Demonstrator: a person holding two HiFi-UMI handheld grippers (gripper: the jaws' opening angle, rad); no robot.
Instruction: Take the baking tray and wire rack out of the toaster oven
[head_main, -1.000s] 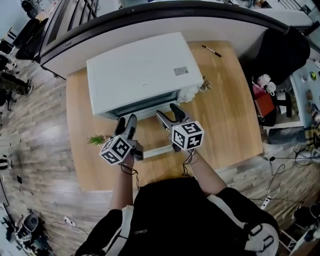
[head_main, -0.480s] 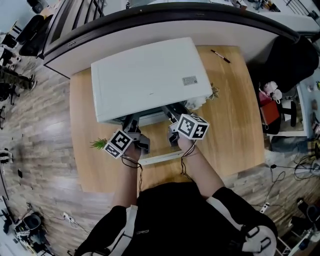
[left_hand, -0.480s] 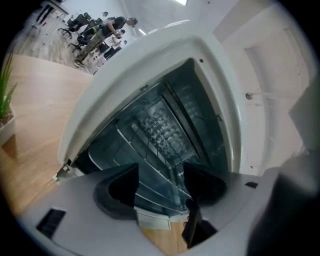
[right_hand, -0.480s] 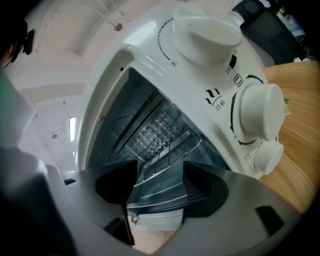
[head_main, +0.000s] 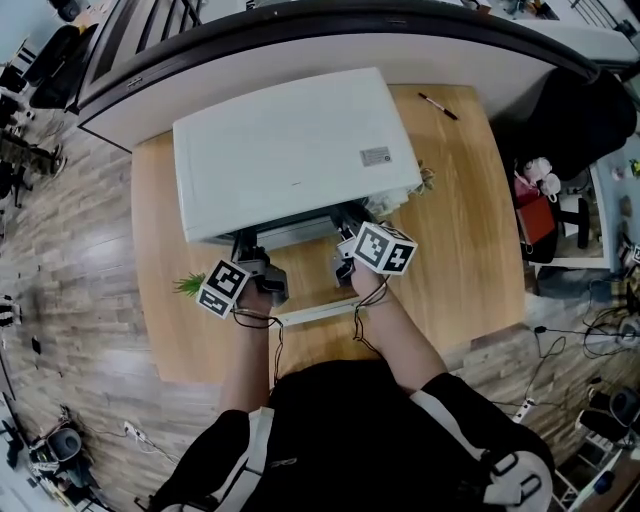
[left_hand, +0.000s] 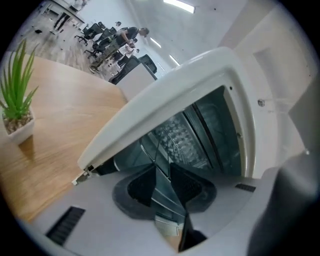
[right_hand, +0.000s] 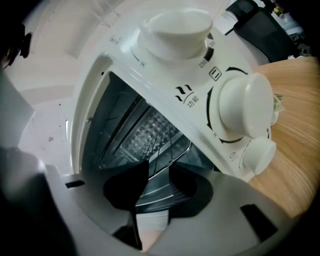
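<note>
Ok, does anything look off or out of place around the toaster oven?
Nothing stands out. The toaster oven sits square on the wooden table, door open, wire rack inside; no spills or damage visible. Only a pen lies loose nearby.

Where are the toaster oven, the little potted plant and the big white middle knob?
toaster oven (head_main: 280, 150), head view, on its white top panel.
potted plant (left_hand: 20, 132), left gripper view, on its white pot.
middle knob (right_hand: 245, 107), right gripper view, on its round front face.

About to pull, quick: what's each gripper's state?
Left gripper: jaws just been closing, baking tray edge between; grip unclear.
Right gripper: closing too, baking tray edge between; grip unclear.
</note>
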